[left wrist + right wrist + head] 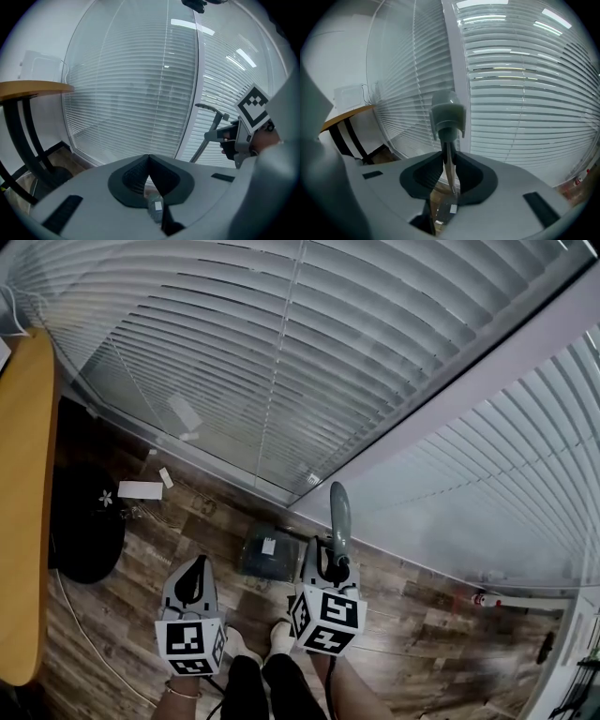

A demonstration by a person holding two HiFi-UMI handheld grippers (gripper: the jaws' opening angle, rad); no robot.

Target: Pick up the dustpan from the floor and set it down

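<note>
One white label (268, 546) on the dustpan (255, 563), print unreadable

- The dustpan (265, 561) was dark grey with a small white label (268, 546); its handle (338, 507) was a muted grey-green.
- The left gripper (199, 563) and right gripper (330, 554) were pale grey with black pads (133, 176).
- Their marker cubes (192, 641) bore black-and-white square patterns.
- The floor (422, 615) showed brown wood-grain planks.
- The table (23, 474) top was orange-yellow.
- The blinds (281, 352) were white, striped by their slats.
- A round base (84, 531) was black, with what may have been a small white flower mark.
</note>
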